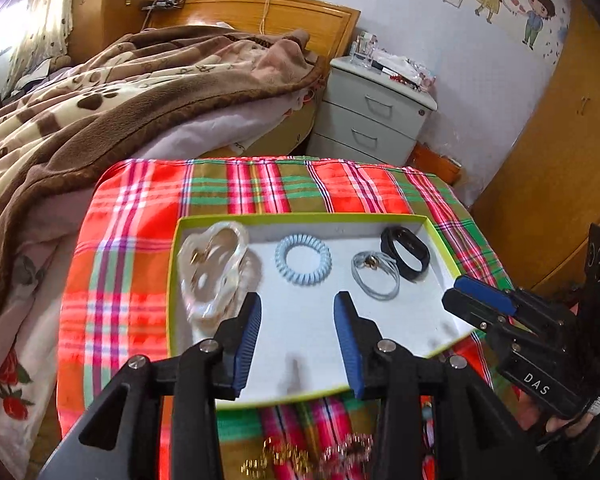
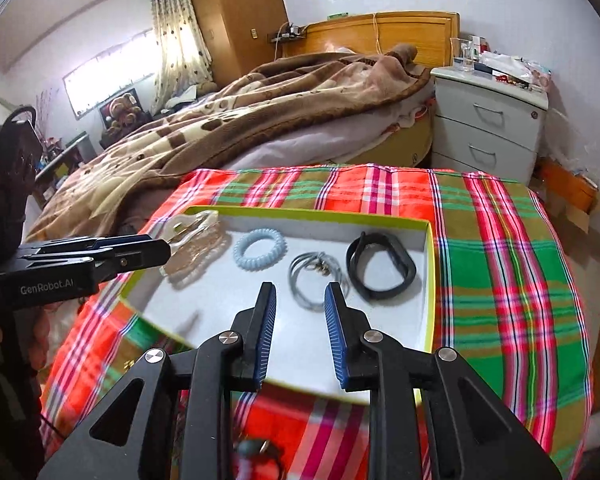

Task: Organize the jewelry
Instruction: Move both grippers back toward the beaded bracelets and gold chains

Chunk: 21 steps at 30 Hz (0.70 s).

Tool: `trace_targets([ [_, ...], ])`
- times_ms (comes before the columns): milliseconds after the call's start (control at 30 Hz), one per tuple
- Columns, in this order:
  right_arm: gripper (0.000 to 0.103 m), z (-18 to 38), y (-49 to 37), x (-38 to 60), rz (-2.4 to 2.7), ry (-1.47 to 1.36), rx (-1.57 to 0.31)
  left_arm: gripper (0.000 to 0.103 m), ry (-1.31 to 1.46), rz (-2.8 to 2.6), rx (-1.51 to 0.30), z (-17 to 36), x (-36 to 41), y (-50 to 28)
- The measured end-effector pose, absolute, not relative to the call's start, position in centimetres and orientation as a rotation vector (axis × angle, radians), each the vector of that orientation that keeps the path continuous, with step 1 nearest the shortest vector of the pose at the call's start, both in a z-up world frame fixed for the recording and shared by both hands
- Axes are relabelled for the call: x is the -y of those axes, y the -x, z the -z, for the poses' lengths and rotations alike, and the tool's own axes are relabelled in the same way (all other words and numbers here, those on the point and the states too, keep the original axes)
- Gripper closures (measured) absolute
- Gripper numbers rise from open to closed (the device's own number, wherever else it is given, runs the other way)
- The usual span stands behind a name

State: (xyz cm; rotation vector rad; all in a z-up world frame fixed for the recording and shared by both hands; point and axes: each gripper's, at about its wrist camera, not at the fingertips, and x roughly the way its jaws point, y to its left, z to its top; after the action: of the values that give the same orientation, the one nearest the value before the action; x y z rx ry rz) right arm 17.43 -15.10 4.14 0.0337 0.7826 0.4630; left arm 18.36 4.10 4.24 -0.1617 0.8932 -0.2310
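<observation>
Left wrist view
Left gripper (image 1: pixel 296 300): its blue-padded black jaws are standing well apart above the near part of the tray, gripping nothing.
Tray: a shallow white cardboard tray with a lime-green rim (image 1: pixel 300 218) is lying on a red, green and white plaid cloth (image 1: pixel 140 216) spread over a table.
Clear piece: a glossy, see-through heart-shaped plastic piece with holes (image 1: pixel 210 272) is leaning in the tray's far left corner; something gold is glinting behind it.
Coil tie: a pale blue spiral hair tie (image 1: pixel 303 260) is lying flat just to the right of the clear piece.
Cord loop: a thin grey elastic loop with a small gold charm (image 1: pixel 375 275) is resting further right.
Black band: a black rubber wristband (image 1: pixel 406 253) is sitting just beside the grey loop, near the tray's far right corner.
Loose pieces: blurred gold and pink jewellery (image 1: pixel 312 456) is lying on the cloth nearer than the tray.
Right gripper (image 1: pixel 466 294): it is hanging at the tray's right edge; its jaw gap cannot be told from here.

Right wrist view
Right gripper (image 2: pixel 300 300): its jaws are standing partly open, holding nothing, with the grey loop (image 2: pixel 314 276) lying just beyond the tips.
Left gripper (image 2: pixel 158 249): it is reaching in from the left, seen side-on beside the clear piece (image 2: pixel 192 248).
Row: the coil tie (image 2: pixel 260 248) and black band (image 2: pixel 380 266) are lying flat, apart from each other.
Room: a bed with a brown blanket (image 2: pixel 260 108) is standing beyond the table.
</observation>
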Motion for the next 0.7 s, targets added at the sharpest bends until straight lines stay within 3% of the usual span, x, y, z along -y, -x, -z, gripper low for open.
trace_targets([
  [700,0.077,-0.4,-10.3,16.2,-0.521,-0.058,-0.858,0.062,0.226,0.253,-0.873,-2.7,-5.6,-9.1],
])
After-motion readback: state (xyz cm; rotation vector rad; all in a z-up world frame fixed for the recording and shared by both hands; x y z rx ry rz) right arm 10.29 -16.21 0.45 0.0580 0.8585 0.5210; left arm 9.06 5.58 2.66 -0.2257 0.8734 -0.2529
